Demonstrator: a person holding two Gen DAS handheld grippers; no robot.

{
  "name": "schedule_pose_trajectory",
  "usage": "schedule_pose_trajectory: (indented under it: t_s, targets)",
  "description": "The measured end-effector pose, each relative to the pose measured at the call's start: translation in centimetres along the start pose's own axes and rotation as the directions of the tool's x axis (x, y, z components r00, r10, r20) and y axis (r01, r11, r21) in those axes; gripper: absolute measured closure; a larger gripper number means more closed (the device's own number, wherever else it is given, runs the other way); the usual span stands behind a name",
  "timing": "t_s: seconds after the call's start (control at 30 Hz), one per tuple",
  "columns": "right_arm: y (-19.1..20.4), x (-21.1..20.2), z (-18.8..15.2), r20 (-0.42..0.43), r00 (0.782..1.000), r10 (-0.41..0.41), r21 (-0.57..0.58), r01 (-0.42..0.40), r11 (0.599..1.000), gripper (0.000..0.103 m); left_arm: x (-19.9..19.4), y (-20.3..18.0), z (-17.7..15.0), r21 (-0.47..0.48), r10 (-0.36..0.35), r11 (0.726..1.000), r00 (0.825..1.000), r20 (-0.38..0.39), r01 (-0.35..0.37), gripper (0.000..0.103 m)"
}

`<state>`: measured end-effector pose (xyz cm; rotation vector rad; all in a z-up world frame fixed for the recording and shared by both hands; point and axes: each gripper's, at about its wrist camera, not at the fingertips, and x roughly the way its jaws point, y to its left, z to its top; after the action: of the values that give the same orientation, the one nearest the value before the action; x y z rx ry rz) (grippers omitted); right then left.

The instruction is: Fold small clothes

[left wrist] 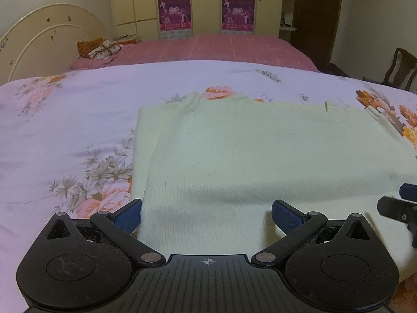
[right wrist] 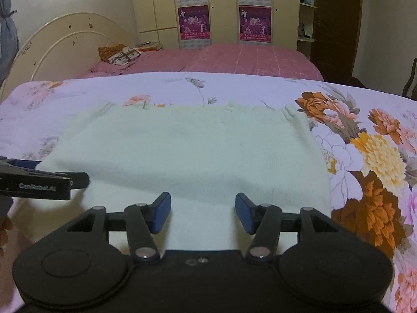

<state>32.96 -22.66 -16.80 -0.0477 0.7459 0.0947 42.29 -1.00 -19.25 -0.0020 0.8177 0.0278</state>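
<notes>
Left wrist view: left gripper (left wrist: 206,217) spread wide at 6 o'clock, straddling near edge of pale green garment (left wrist: 260,154), which lies flat on floral sheet (left wrist: 65,120); likely lining up a pinch.

Right wrist view: right gripper (right wrist: 203,212) moderately spread, holding nothing, over the same hem, ready for a paired lift.

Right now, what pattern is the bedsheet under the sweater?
Floral: orange, pink and yellow flowers on pale lilac bedsheet. Clearest in the right wrist view.

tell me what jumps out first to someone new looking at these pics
A pale green knit garment lies flat mid-frame on a floral bedsheet. The left gripper and right gripper sit open at its near edge. Behind, magenta posters hang on cream wardrobe doors.
</notes>
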Motion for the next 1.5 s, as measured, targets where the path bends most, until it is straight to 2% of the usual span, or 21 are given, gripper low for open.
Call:
schedule_pose_trajectory:
  t_s: [0.47, 0.7, 0.87, 1.0, 1.07, 1.17, 1.37, 1.5]
  targets:
    - [1.0, -0.3, -0.5, -0.002, 1.0, 0.027, 0.0, -0.027, 1.0, 0.046, -1.1, -0.2, -0.1, 0.015, 0.008, 1.0, 1.0, 0.019, -0.008, 0.0]
    - [1.2, 0.5, -1.5, -0.033, 0.999, 0.01, -0.015, -0.011, 1.0, 0.046, -0.9, 0.6, -3.5, -0.003, -0.015, 1.0, 0.999, -0.042, 0.015, 0.0]
    - [1.3, 0.0, -2.2, -0.04, 0.999, -0.025, -0.058, 0.022, 0.998, 0.045, -2.3, 2.5, -4.8, -0.116, -0.042, 0.993, 0.998, -0.044, 0.037, 0.0]
    - [1.9, -1.6, -2.1, 0.008, 1.0, 0.003, -0.048, -0.003, 0.999, 0.043, -3.6, 3.1, -5.9, -0.127, -0.074, 0.989, 0.996, -0.042, 0.069, 0.0]
    - [2.2, -1.2, -2.7, -0.018, 1.0, 0.001, -0.064, -0.002, 0.998, 0.043, -2.9, 3.3, -6.8, -0.124, -0.074, 0.99, 0.995, -0.069, 0.065, 0.0]
    - [2.2, -0.8, -3.7, -0.04, 0.999, -0.012, -0.068, 0.009, 0.998, 0.043, -3.3, 3.3, -7.0, -0.13, -0.072, 0.989, 0.995, -0.064, 0.063, 0.0]
    - [1.7, -2.7, -3.1, -0.003, 1.0, 0.011, -0.026, -0.011, 1.0, 0.041, -4.6, 4.8, -7.9, -0.257, -0.123, 0.961, 0.988, -0.089, 0.097, 0.0]
    - [0.9, -2.9, -3.5, -0.019, 1.0, 0.019, 0.015, -0.018, 1.0, 0.041, -5.2, 4.9, -8.5, -0.301, -0.16, 0.944, 0.985, -0.071, 0.132, 0.0]
